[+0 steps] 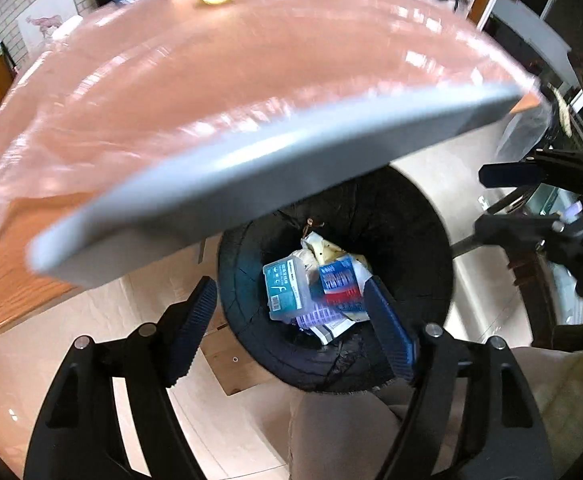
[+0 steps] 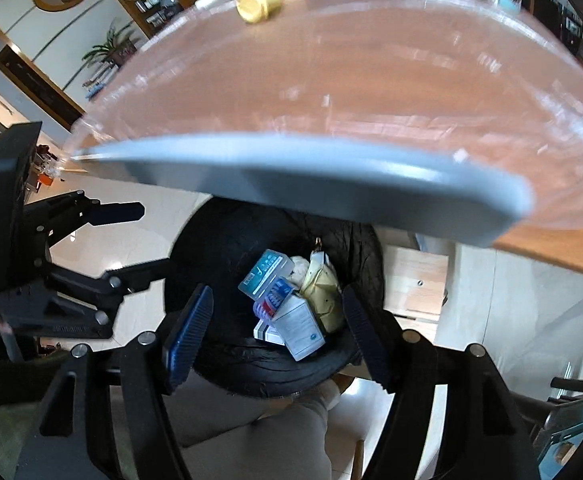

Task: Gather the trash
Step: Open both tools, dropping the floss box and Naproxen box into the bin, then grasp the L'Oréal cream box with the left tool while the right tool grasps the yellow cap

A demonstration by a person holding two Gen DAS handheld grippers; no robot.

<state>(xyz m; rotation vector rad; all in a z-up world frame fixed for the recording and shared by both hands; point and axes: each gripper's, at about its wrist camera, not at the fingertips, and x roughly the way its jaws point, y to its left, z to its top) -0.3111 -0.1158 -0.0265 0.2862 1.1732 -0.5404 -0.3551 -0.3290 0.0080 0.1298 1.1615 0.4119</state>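
Pointing steeply down, my left gripper [image 1: 291,316] hangs over the round bin lined with a black plastic bag [image 1: 403,216], jaws spread with nothing between them. My right gripper [image 2: 277,332] tilts down over the same bin, also spread and empty. Inside the bin lie a translucent teal plastic box [image 1: 285,288], a blue-and-red packet [image 1: 339,280] and crumpled yellowish paper [image 2: 323,288] (all loose, touching each other). The grey-edged wooden tabletop [image 1: 251,80] overhangs the bin's far rim.

Both wrist views look steeply down, somewhat blurred, sharing the bin [image 1: 335,272] at six o'clock under the table edge [image 2: 303,184].
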